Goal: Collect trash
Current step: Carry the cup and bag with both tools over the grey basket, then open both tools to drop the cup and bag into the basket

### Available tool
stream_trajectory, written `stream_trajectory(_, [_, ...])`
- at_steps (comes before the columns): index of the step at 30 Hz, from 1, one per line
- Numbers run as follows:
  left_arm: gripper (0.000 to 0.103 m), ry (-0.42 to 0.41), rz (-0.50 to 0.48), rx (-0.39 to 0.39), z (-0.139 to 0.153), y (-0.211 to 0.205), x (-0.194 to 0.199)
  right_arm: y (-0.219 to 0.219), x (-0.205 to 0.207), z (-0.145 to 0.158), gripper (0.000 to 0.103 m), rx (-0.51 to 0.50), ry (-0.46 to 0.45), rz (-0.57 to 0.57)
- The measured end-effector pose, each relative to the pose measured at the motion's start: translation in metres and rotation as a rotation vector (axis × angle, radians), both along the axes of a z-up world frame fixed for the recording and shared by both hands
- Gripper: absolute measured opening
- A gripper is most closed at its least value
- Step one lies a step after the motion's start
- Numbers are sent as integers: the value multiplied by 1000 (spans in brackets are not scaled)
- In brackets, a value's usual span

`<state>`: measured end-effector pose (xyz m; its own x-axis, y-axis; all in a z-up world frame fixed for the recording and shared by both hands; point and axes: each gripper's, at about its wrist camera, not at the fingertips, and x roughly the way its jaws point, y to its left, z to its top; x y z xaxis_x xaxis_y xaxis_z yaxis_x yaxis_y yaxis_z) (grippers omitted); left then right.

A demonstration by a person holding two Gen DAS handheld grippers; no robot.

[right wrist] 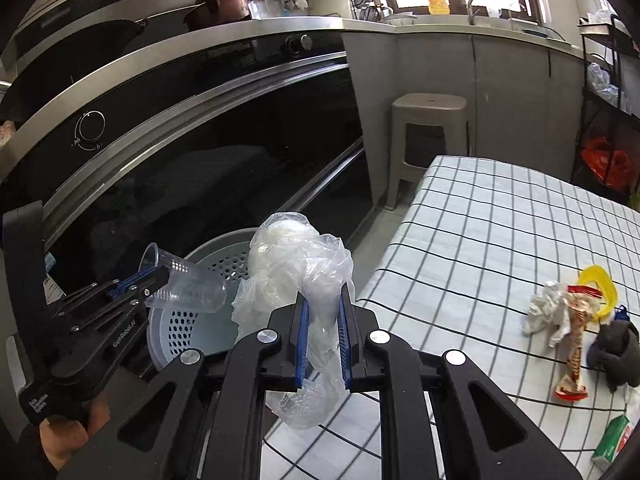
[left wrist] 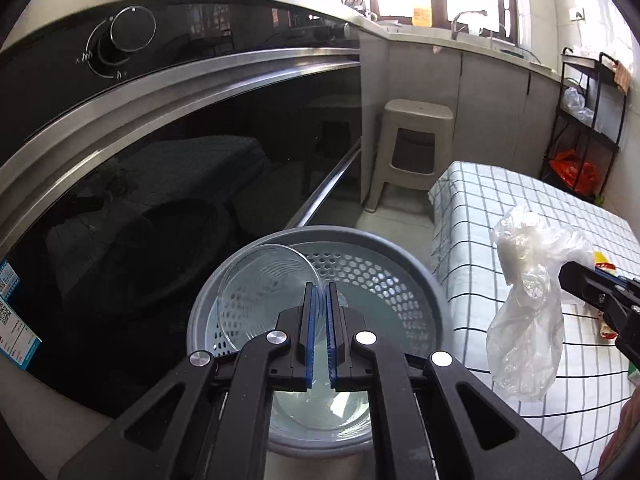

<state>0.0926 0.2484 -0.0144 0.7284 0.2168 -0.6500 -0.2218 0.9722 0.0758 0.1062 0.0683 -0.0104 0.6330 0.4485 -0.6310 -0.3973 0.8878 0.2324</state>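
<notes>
From the left wrist view, the left gripper (left wrist: 319,292) has its blue-padded fingers pinched on the wall of a clear plastic cup (left wrist: 266,288), held tilted over the grey perforated bin (left wrist: 424,280) that stands on the floor by the black oven front (left wrist: 160,200). A blue sticker with a QR code (left wrist: 12,320) sits low on the oven glass; its print is too small to read. The right gripper (left wrist: 600,296) reaches in from the right edge, carrying a crumpled clear plastic bag (left wrist: 528,308) above the checked tablecloth (left wrist: 500,208).

From the right wrist view, the right gripper (right wrist: 323,308) is clamped around that plastic bag (right wrist: 296,264), which hangs near the bin (right wrist: 208,332). The left gripper (right wrist: 154,276) bears white lettering, possibly "GenRobot.AI". On the tablecloth (right wrist: 480,232) lie a crumpled tissue (right wrist: 544,312), a snack wrapper (right wrist: 574,356), a yellow ring (right wrist: 600,284) and a green-and-white carton (right wrist: 612,440). A beige plastic stool (right wrist: 430,132) stands by the cabinets under bright windows.
</notes>
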Motion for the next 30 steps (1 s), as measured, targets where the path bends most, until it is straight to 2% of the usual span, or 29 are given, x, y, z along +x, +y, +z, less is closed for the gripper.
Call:
stream_trajectory(11, [6, 53, 72, -42, -21, 42, 31, 68, 45, -30, 13, -2, 64, 87])
stream_trajectory(17, [6, 97, 101, -81, -34, 59, 41, 88, 64, -47, 13, -17, 102, 103])
stream_trajectory(24, [7, 128, 81, -101, -41, 62, 44, 95, 71, -55, 13, -30, 115, 106])
stream_trajectory(27, [9, 128, 90, -110, -43, 63, 47, 93, 71, -57, 16, -31, 118, 102])
stream_trajectory(30, [12, 131, 99, -106, -43, 63, 44, 91, 71, -55, 26, -22, 116, 100])
